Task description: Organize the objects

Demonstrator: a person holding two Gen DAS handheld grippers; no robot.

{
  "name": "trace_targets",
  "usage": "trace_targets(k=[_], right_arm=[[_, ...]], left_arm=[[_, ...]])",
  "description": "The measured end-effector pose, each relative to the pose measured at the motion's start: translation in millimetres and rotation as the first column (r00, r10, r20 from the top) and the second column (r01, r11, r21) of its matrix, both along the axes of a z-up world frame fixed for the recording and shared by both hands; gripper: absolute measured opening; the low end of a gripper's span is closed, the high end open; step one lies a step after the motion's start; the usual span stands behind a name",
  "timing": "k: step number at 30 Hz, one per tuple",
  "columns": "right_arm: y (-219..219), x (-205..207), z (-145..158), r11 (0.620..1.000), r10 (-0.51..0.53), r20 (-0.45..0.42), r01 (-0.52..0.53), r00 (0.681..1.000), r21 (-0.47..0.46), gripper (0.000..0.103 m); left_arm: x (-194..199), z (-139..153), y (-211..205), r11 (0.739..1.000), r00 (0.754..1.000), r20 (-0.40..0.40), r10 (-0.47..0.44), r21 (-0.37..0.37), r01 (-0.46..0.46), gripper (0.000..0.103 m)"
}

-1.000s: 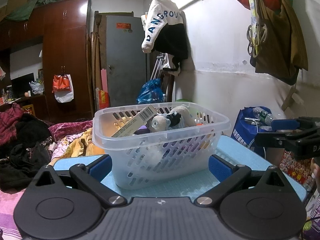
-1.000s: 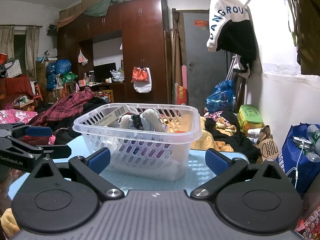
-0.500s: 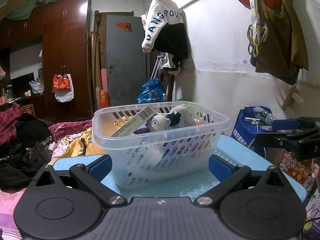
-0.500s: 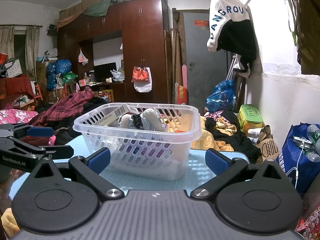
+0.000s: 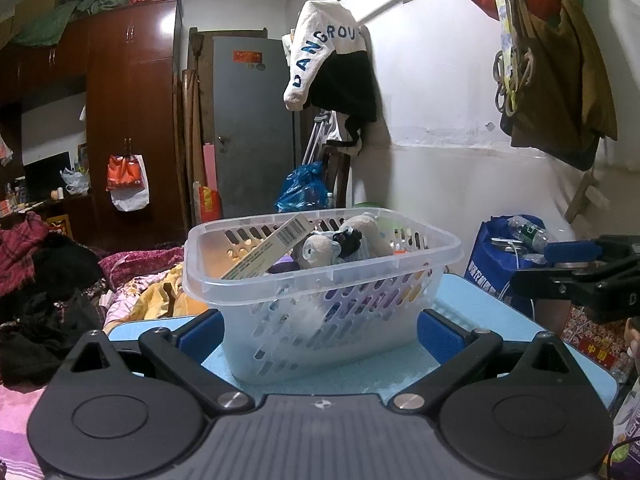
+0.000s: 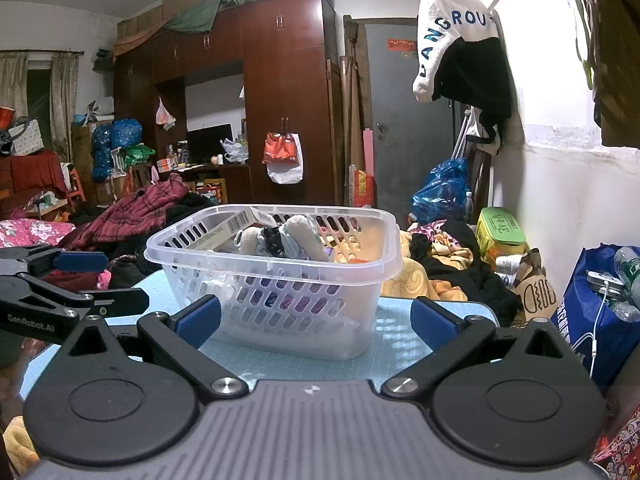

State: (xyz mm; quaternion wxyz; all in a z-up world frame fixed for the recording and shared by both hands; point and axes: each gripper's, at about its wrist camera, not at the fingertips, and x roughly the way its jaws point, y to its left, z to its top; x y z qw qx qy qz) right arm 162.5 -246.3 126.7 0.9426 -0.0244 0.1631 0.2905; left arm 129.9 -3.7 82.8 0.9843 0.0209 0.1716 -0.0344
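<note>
A clear plastic basket (image 5: pixel 256 292) (image 6: pixel 384 264) stands on a light blue table (image 5: pixel 472 308) (image 6: pixel 404 340). In it lie a long box with a barcode (image 5: pixel 272 248) (image 6: pixel 228 228), a plush toy (image 5: pixel 332 244) (image 6: pixel 288 236) and other small items. My left gripper (image 5: pixel 316 334) is open and empty, just in front of the basket. My right gripper (image 6: pixel 316 320) is open and empty, also in front of the basket. Each gripper shows from the side in the other's view, the right gripper (image 5: pixel 568 268) at the right edge and the left gripper (image 6: pixel 68 280) at the left edge.
Clothes are piled on a bed (image 6: pixel 132 216) behind the table. A blue bag with bottles (image 5: pixel 504 248) (image 6: pixel 600 288) stands by the white wall to the right. A wooden wardrobe (image 6: pixel 288 100) and a grey door (image 5: pixel 252 128) stand at the back.
</note>
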Motion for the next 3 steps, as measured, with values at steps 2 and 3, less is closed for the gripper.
trace_targets(k=[2,3], right_arm=[[0.6,0.3,-0.7,1.0,0.0,-0.002,0.0,1.0,0.0,0.103],[0.6,0.2,-0.9,1.0,0.001,-0.002,-0.001,1.0,0.0,0.103]], left_arm=[[-0.4,0.0,-0.5,1.0,1.0,0.005,0.002,0.003,-0.002,0.103],[-0.4,0.0,-1.0,1.0,1.0,0.005,0.005,0.005,-0.005,0.103]])
